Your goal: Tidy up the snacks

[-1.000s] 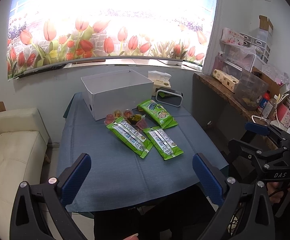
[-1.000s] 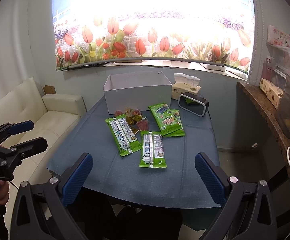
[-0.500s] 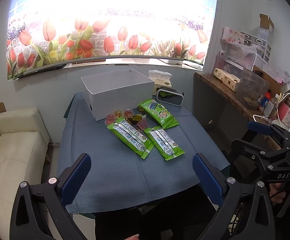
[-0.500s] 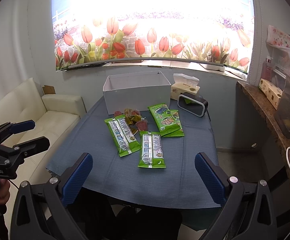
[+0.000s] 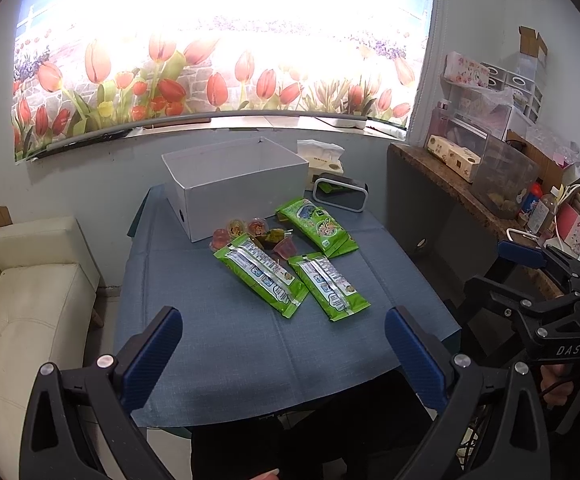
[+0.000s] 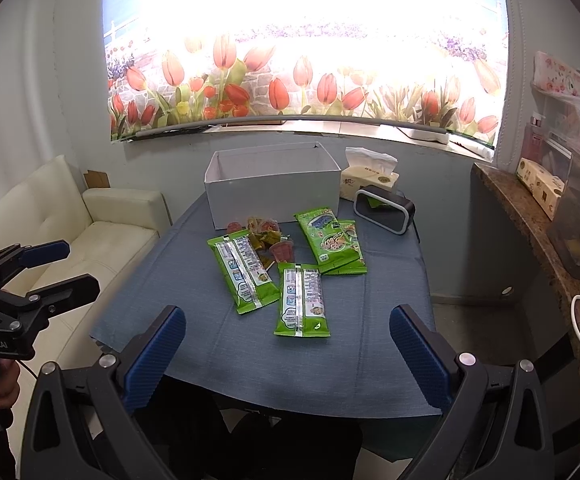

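Note:
An open white box (image 5: 237, 184) (image 6: 273, 192) stands at the far side of the blue-clothed table (image 5: 249, 340) (image 6: 390, 320). In front of it lie several green snack packets: one on the left (image 5: 259, 274) (image 6: 241, 272), one nearer (image 5: 328, 286) (image 6: 302, 300), and a stacked pair on the right (image 5: 316, 226) (image 6: 330, 242). Small jelly cups (image 5: 249, 232) (image 6: 269, 236) sit between them. My left gripper (image 5: 281, 344) is open and empty above the table's near edge. My right gripper (image 6: 285, 344) is open and empty, likewise short of the packets.
A tissue box (image 5: 322, 160) (image 6: 370, 176) and a black speaker (image 5: 342, 196) (image 6: 384, 208) stand right of the white box. A cream sofa (image 5: 21, 308) (image 6: 89, 232) is on the left. A cluttered wooden shelf (image 5: 490, 184) (image 6: 550, 216) runs along the right wall.
Both grippers have drifted slightly; the scene shifts a little in each view. Both stay open and empty. Nothing on the table has moved.

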Available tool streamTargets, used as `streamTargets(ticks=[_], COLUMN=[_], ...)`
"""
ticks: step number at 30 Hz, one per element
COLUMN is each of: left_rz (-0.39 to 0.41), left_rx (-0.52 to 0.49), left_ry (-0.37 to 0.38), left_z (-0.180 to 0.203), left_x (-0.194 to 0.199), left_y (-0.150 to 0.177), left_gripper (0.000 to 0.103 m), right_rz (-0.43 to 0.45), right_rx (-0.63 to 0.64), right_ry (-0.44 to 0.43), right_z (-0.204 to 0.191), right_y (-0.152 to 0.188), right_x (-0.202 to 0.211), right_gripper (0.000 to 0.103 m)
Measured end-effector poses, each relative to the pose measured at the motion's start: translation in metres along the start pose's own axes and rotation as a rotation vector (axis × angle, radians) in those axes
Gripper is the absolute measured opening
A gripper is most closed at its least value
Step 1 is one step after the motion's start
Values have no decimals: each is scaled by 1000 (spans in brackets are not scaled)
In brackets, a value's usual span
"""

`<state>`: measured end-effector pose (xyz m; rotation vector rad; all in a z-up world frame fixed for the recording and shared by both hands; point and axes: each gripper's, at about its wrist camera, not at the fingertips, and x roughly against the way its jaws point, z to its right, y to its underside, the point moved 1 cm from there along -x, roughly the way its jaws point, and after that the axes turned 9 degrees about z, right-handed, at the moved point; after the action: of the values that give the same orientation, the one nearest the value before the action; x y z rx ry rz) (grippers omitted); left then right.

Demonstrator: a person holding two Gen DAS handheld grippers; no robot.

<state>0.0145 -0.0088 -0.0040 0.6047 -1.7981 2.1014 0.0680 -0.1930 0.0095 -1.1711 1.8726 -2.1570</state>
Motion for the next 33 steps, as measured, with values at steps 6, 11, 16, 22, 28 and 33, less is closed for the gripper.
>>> streamTargets(ticks=[6, 11, 16, 22, 28, 33], left_rz=[-3, -4, -5, -6, -11, -13], left_rx=[6, 6, 9, 13, 17, 19], left_ry=[2, -3, -5, -7, -9, -17], left_z=[0, -1, -3, -3, -4, -8], left_x=[2, 2, 2, 0, -1, -2], left_y=[0, 0, 1, 3, 5, 8], left_gripper=[103, 103, 103, 103, 103, 103], right_rz=[0, -6, -13, -23, -82, -197], right_rx=[2, 5, 3, -2, -10, 6], right_ry=[2, 7, 11, 15, 30, 29], right_z=[-1, -2, -1, 2, 11, 20], right_y=[1, 2, 3, 5, 19, 46], right_x=[0, -2, -3, -6, -39, -110], right_gripper=[103, 103, 103, 103, 103, 103])
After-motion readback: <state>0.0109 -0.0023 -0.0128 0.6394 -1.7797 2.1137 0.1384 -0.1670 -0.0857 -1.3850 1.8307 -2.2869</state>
